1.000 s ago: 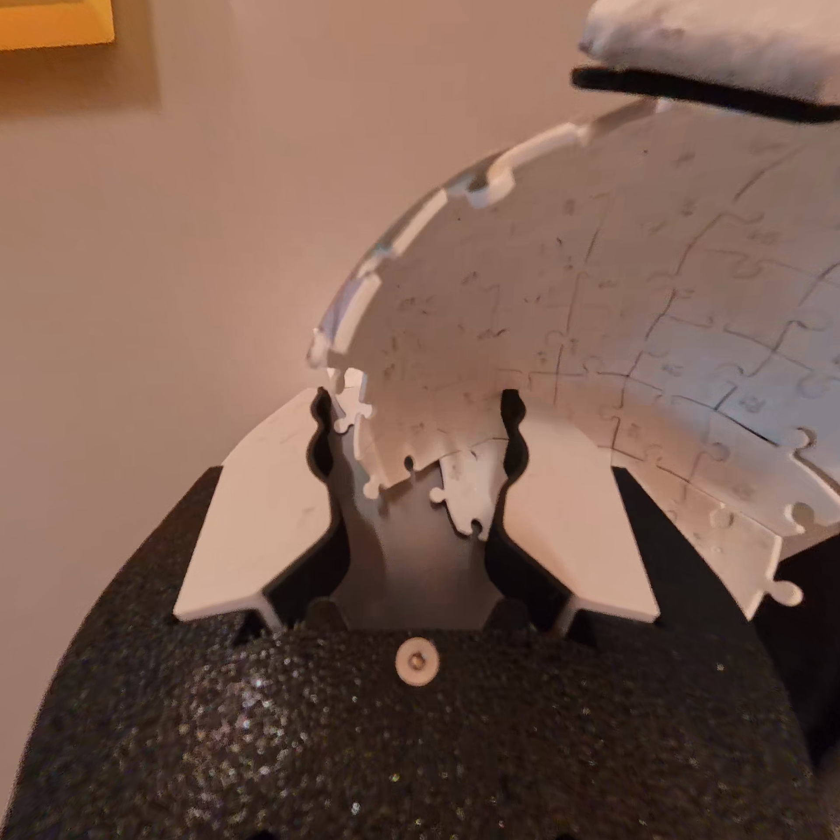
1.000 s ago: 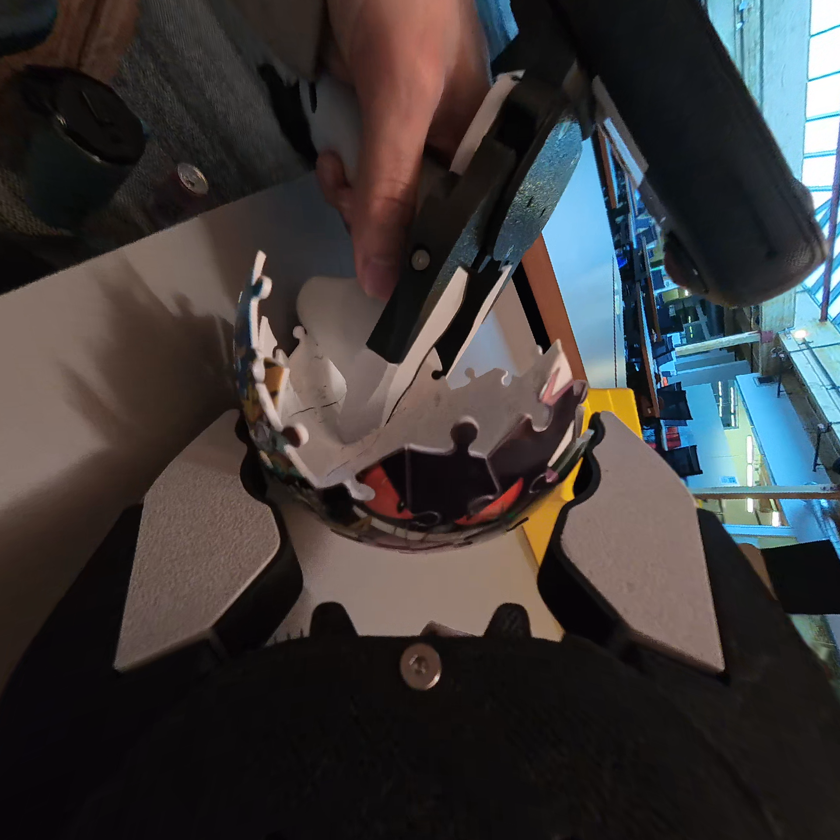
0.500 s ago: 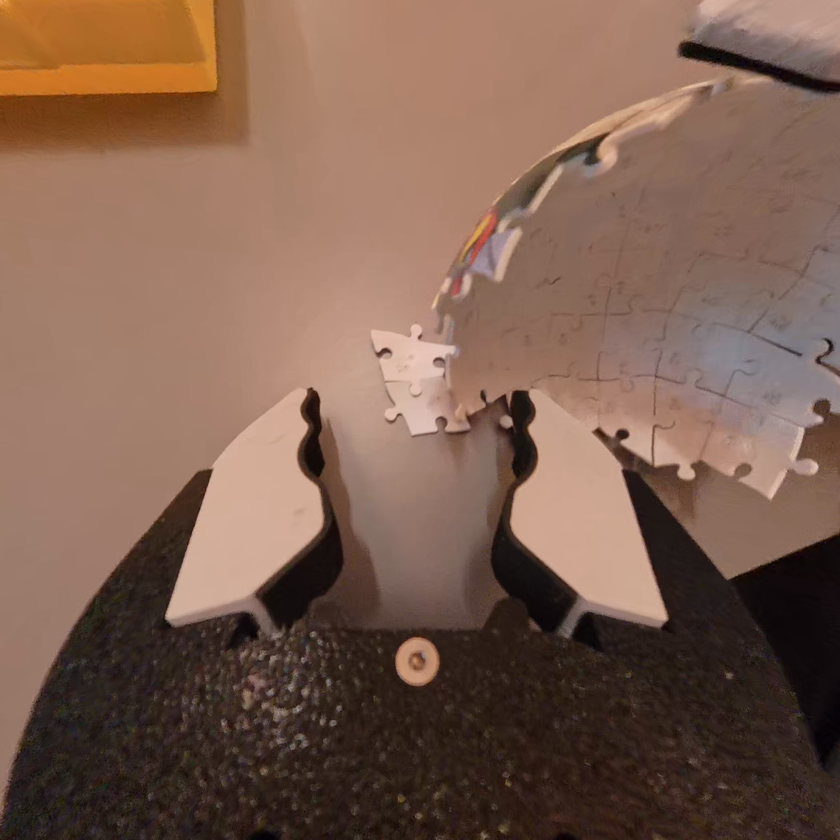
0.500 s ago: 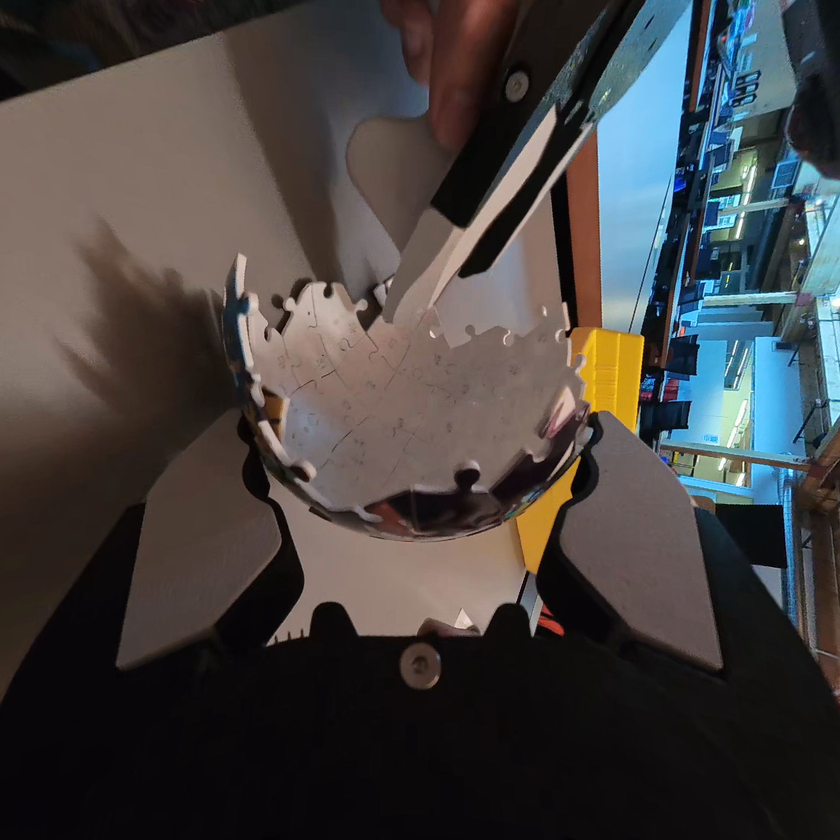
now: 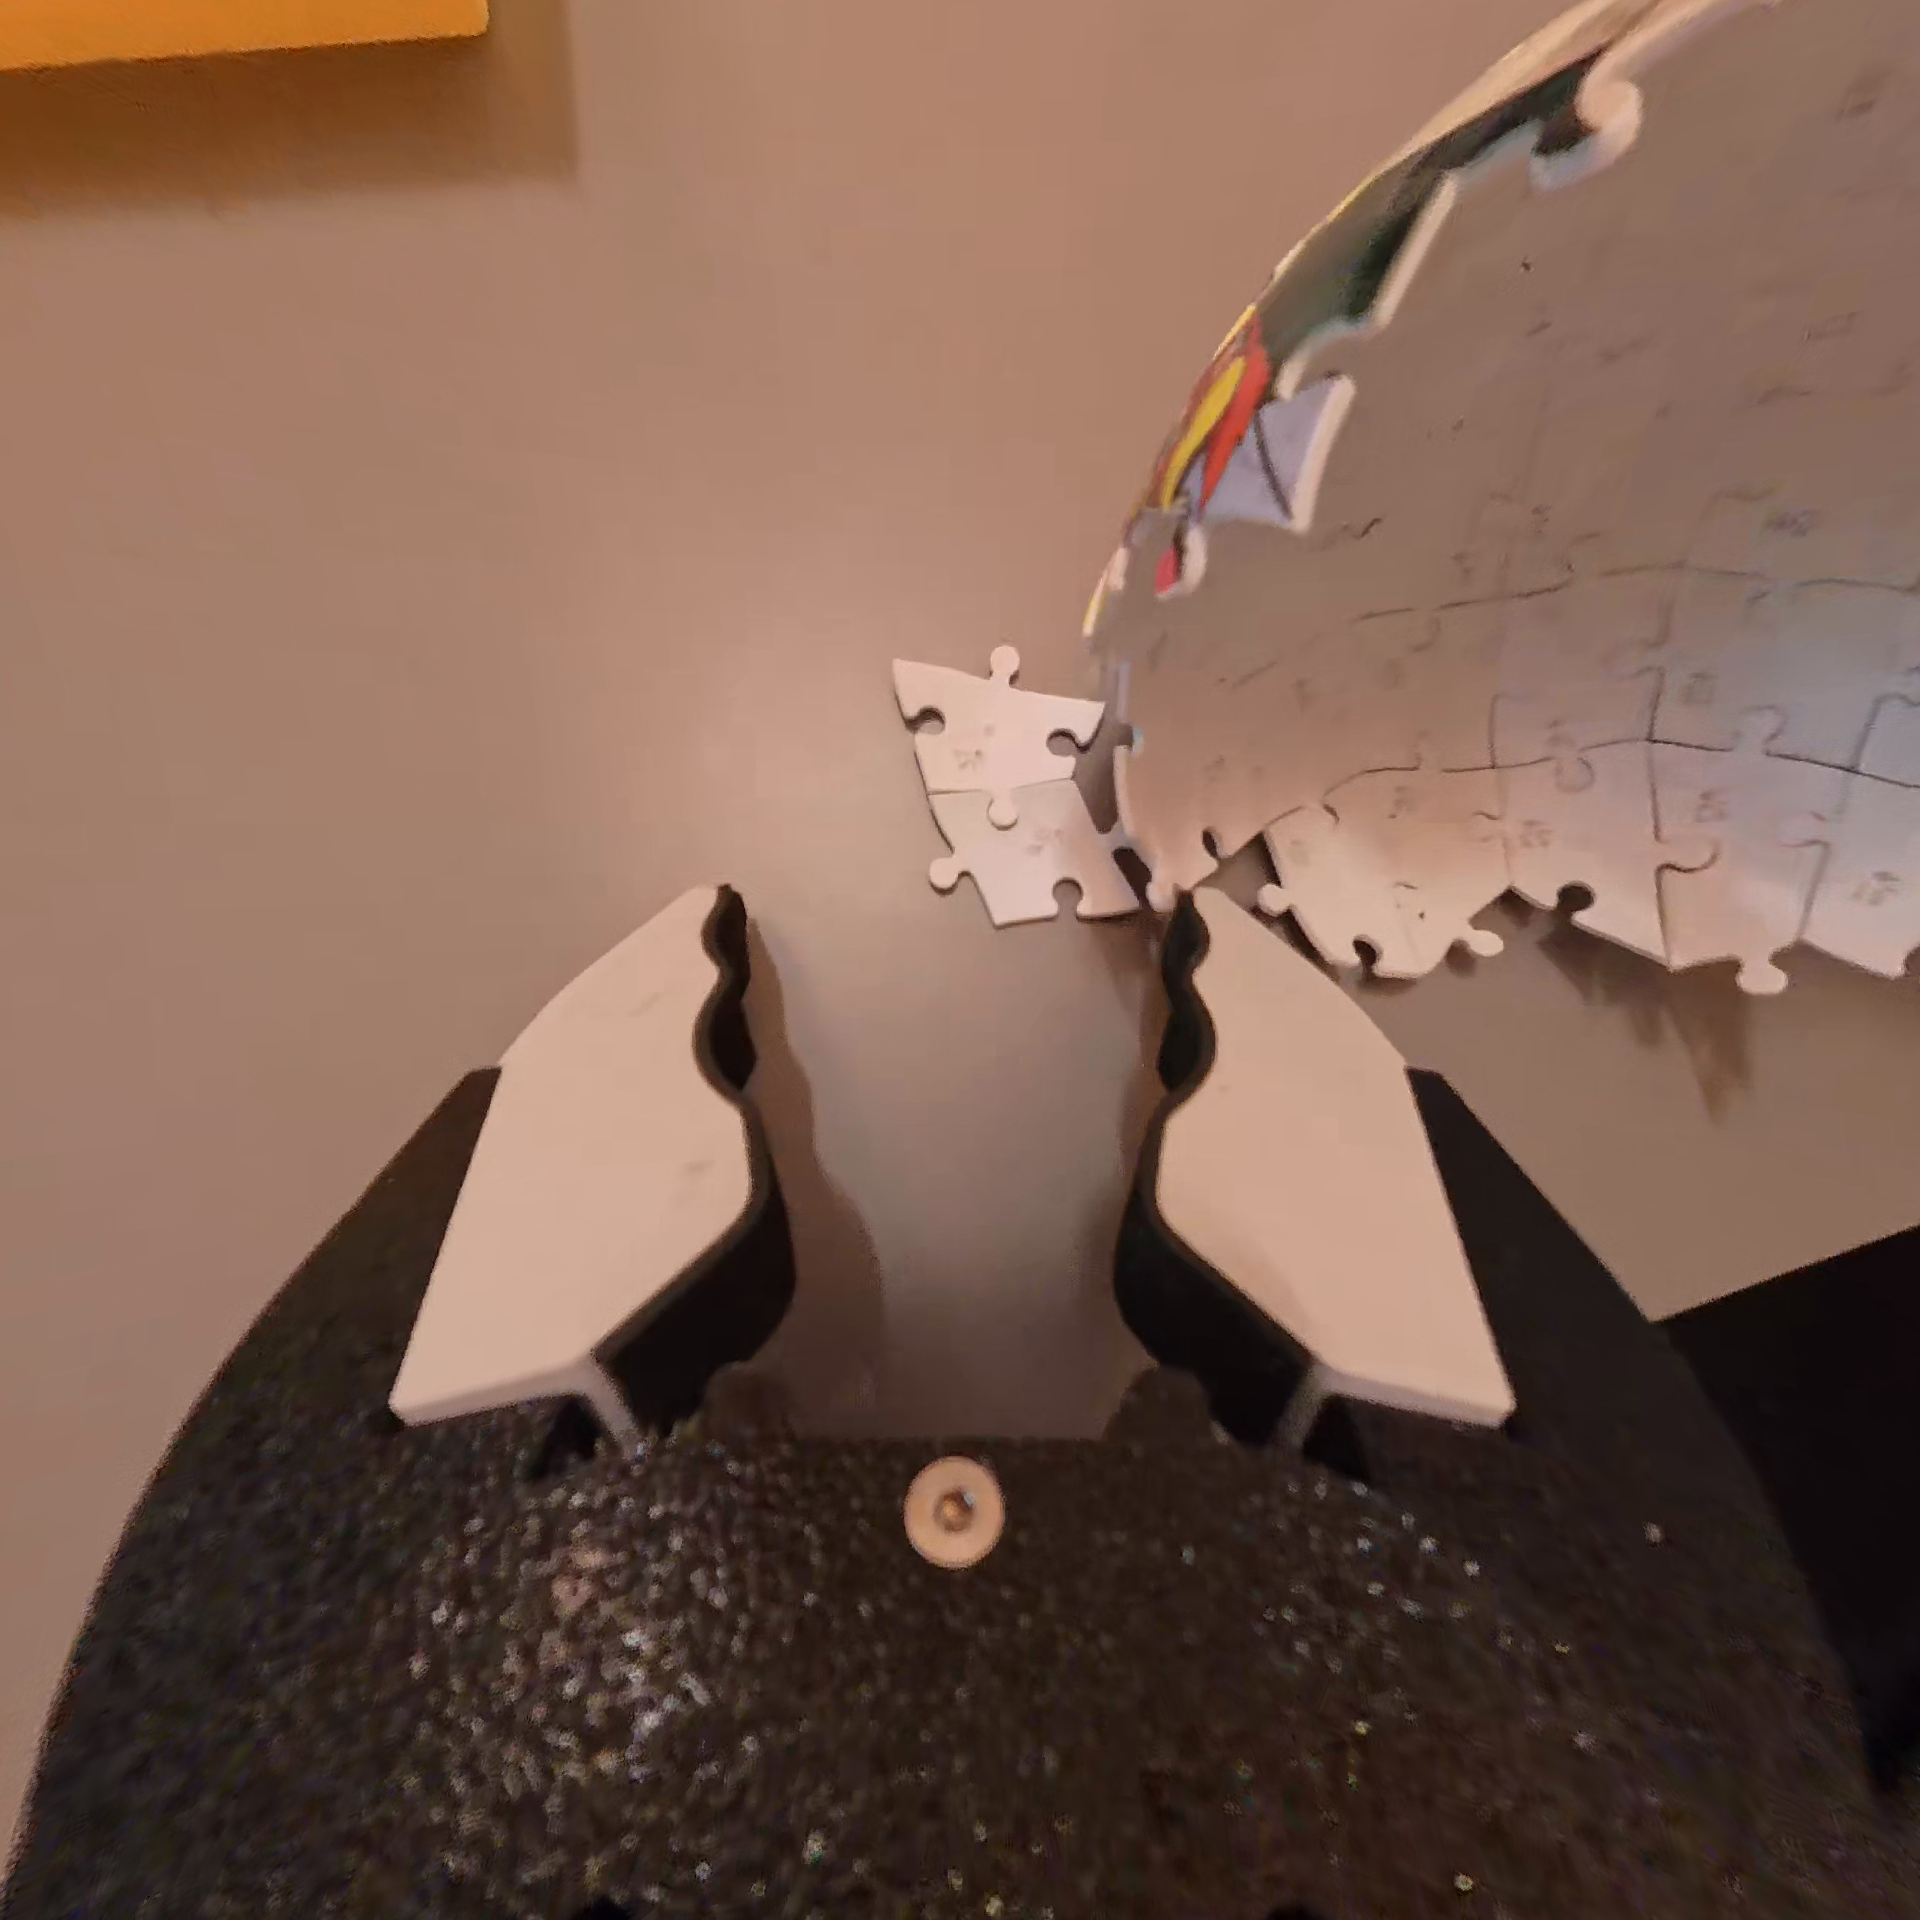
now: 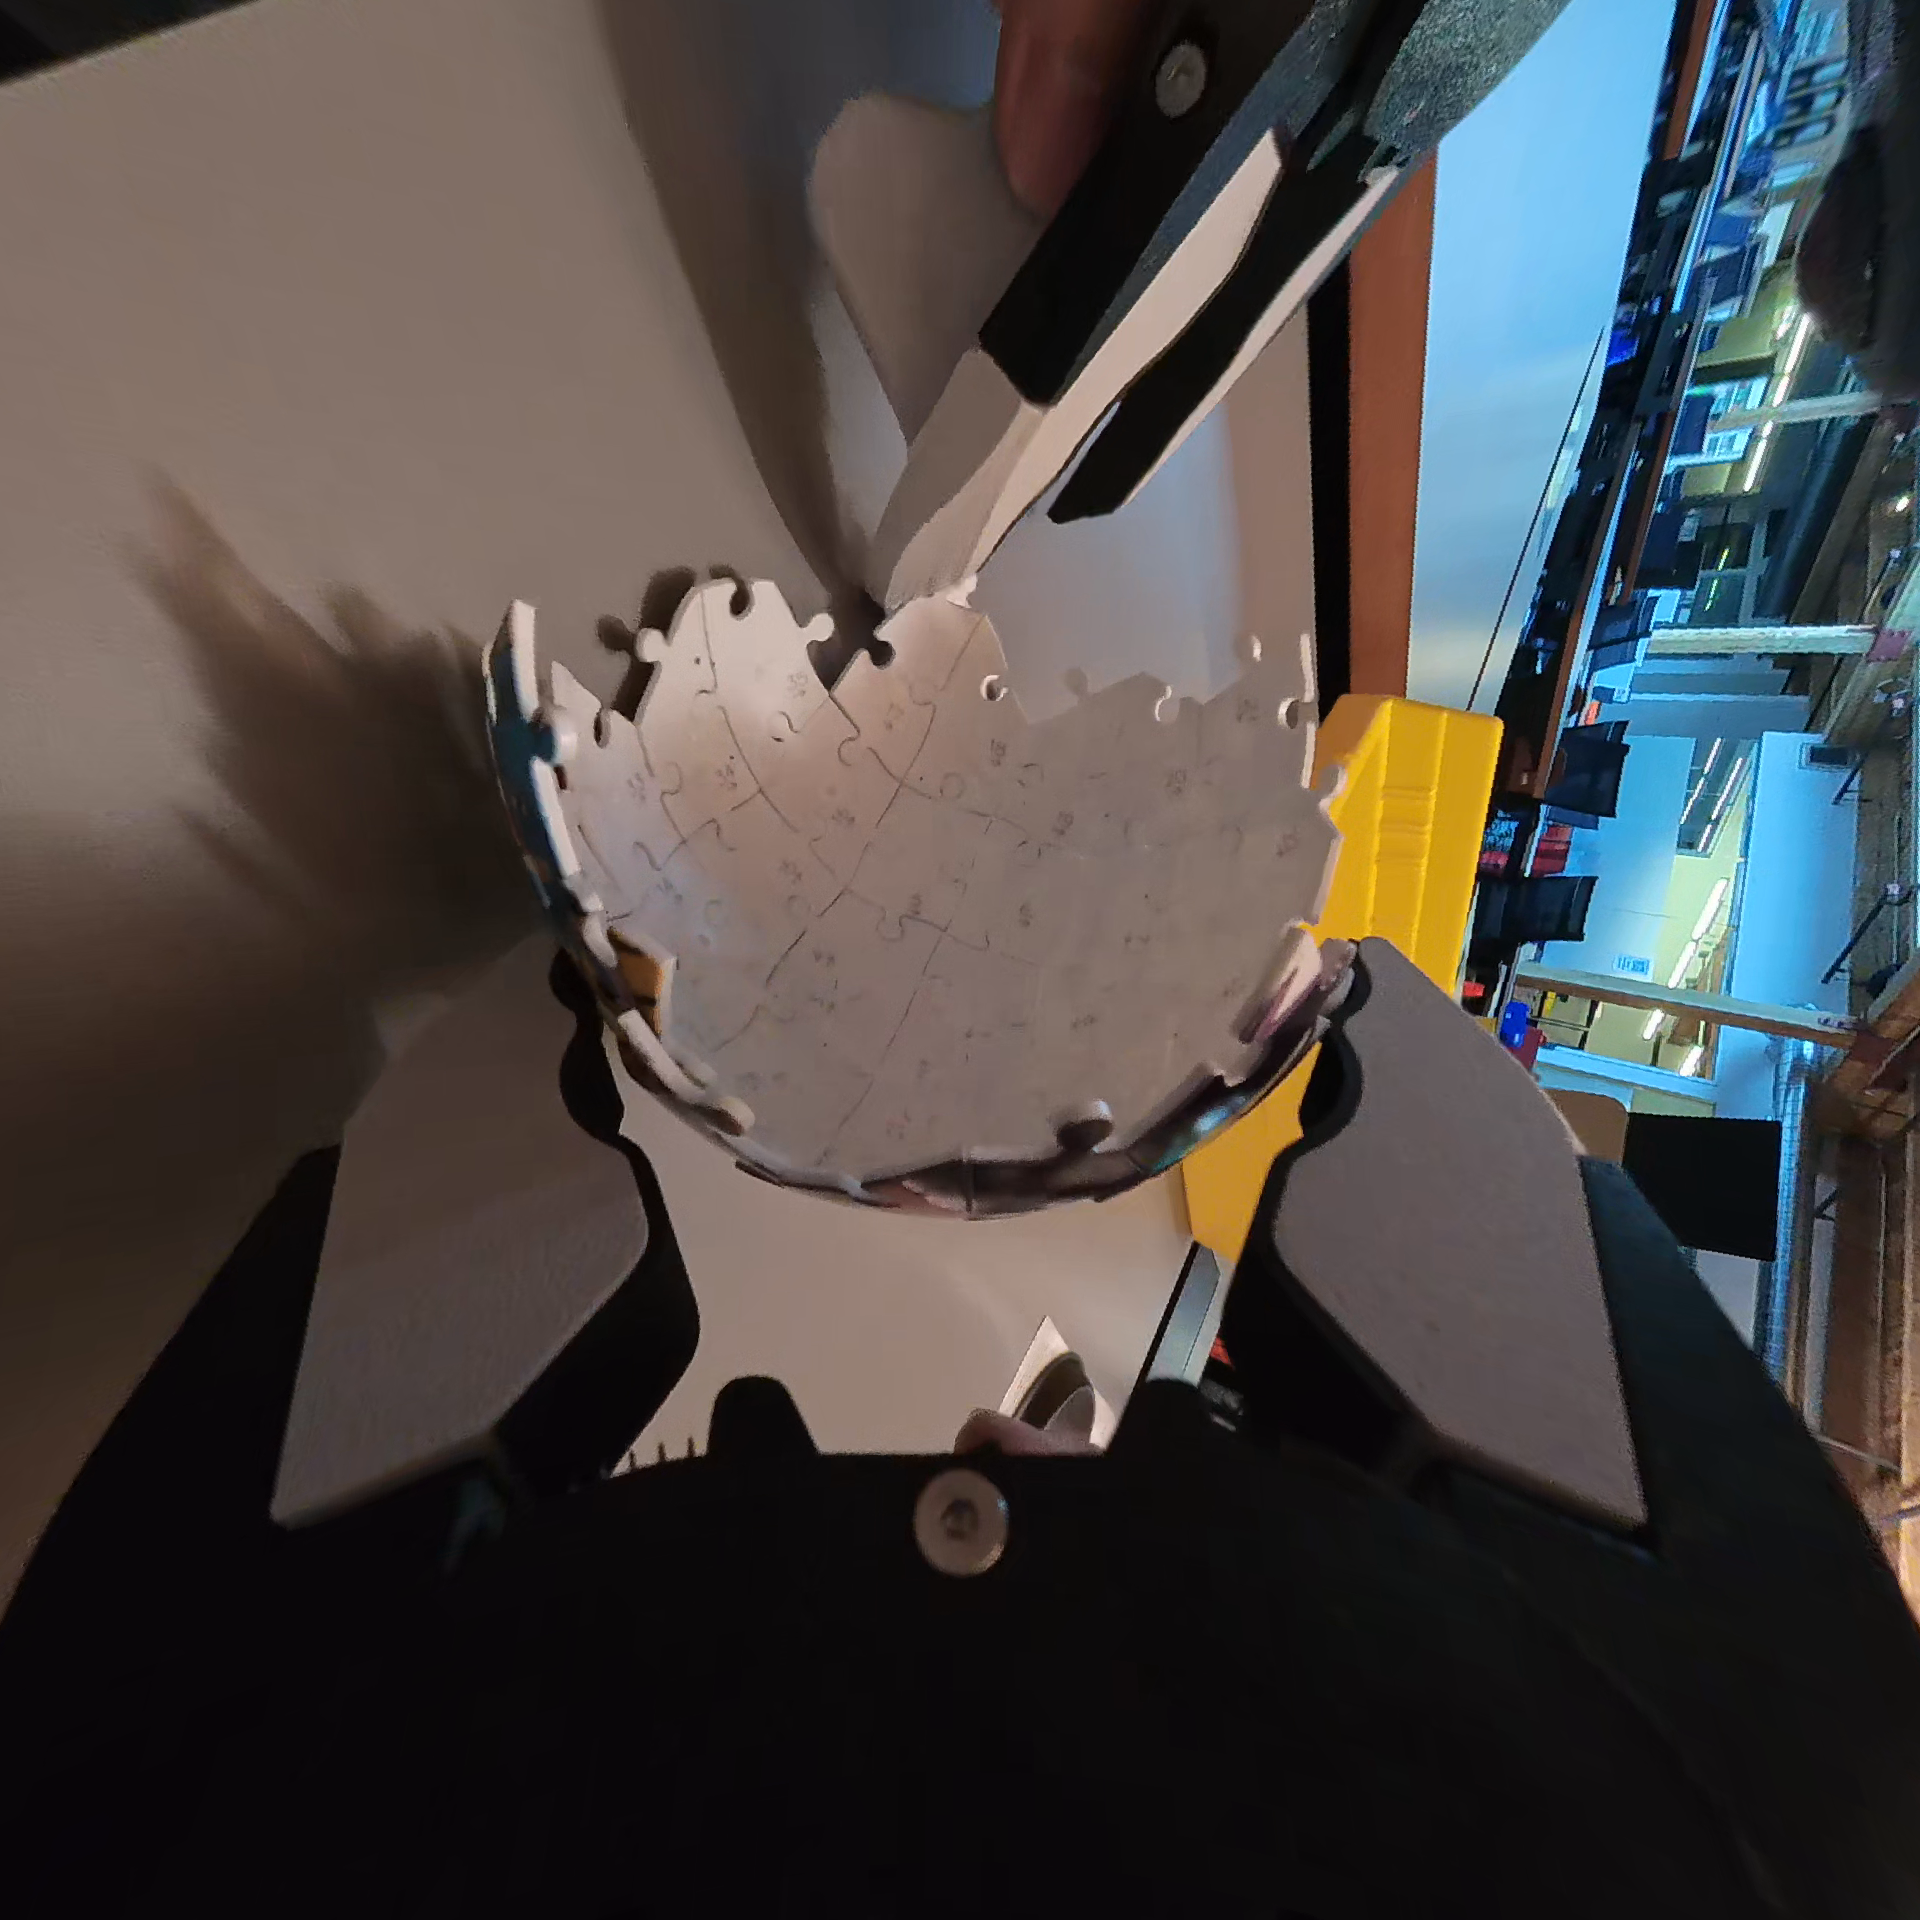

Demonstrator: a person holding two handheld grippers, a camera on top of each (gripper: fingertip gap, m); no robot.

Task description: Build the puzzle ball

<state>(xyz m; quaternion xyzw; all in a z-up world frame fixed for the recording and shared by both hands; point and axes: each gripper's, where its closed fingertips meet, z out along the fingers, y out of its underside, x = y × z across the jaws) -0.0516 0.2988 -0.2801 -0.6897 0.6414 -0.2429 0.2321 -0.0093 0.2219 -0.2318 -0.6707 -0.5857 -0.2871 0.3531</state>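
Note:
The half-built puzzle ball (image 6: 935, 894) is a curved shell, white inside and printed outside. My right gripper (image 6: 966, 966) is shut on it, one finger on each side of its rim, and holds it just above the table. In the left wrist view the shell (image 5: 1558, 623) fills the upper right. Two joined white puzzle pieces (image 5: 1013, 790) lie flat on the table beside the shell's rim. My left gripper (image 5: 956, 914) is open and empty, with its tips just short of those pieces. It also shows in the right wrist view (image 6: 935, 561), at the shell's far rim.
A yellow bin (image 6: 1392, 831) stands behind the shell at the table's edge and shows in the left wrist view (image 5: 208, 31) at top left. A person's finger (image 6: 1039, 125) rests on the left gripper. The pale table (image 5: 416, 623) extends to the left.
My left gripper has drawn back out of the shell. The two joined pieces, earlier at the shell's edge between its fingers, now lie on the table. The shell's inside has turned toward the right camera.

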